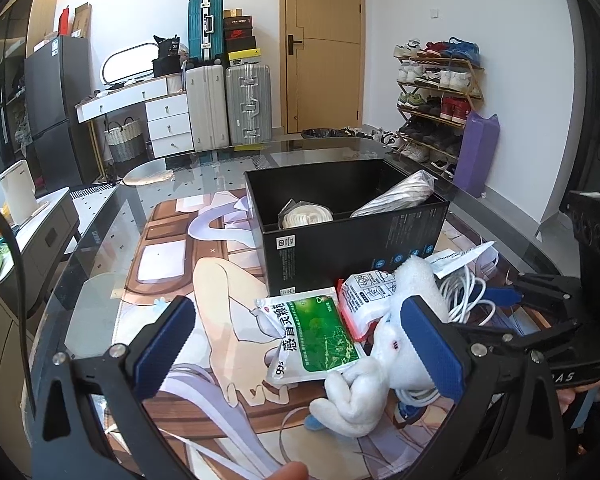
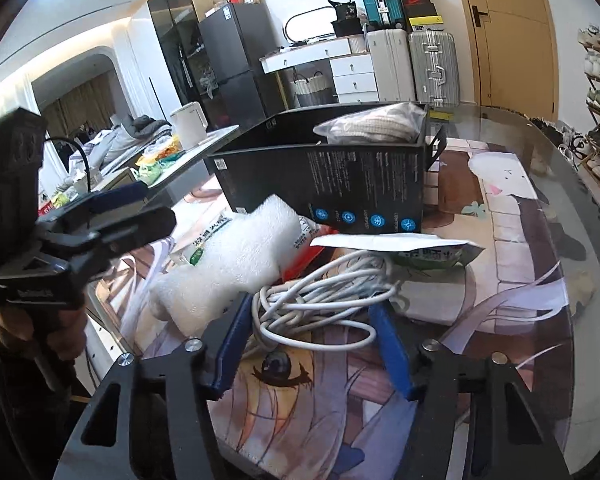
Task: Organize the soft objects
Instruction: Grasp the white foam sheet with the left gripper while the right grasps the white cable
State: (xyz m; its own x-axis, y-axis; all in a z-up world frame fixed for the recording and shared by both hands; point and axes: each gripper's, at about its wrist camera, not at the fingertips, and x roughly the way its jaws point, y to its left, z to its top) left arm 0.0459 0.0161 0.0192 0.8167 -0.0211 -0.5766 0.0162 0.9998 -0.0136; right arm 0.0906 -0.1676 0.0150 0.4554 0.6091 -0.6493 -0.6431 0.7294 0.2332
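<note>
Right gripper (image 2: 312, 344) sits nearest the lens, its fingers (image 2: 234, 344) closed in on either side of the white cable bundle (image 2: 320, 300); pads look to be touching the outer loops, so I read it as a grip, tho a loose one. Cable lies on the counter (image 2: 540, 280) just in front of the black box (image 2: 340, 176), w/ the white foam piece (image 2: 228, 264) beside it and a flat packet (image 2: 420, 250) resting on its far side. Handling, my guess: light, springy, loops will splay and dangle if pinched at one strand, so best to take it across the thick middle of the coil. Left gripper (image 1: 296, 340) has fingers apart, nothing clamped, hovering over the green sachet (image 1: 320, 336) and the white plush toy (image 1: 364, 384); both soft, light, squashy. Box already holds a rolled white item (image 1: 306, 216) and a bagged cloth (image 1: 396, 196).
</note>
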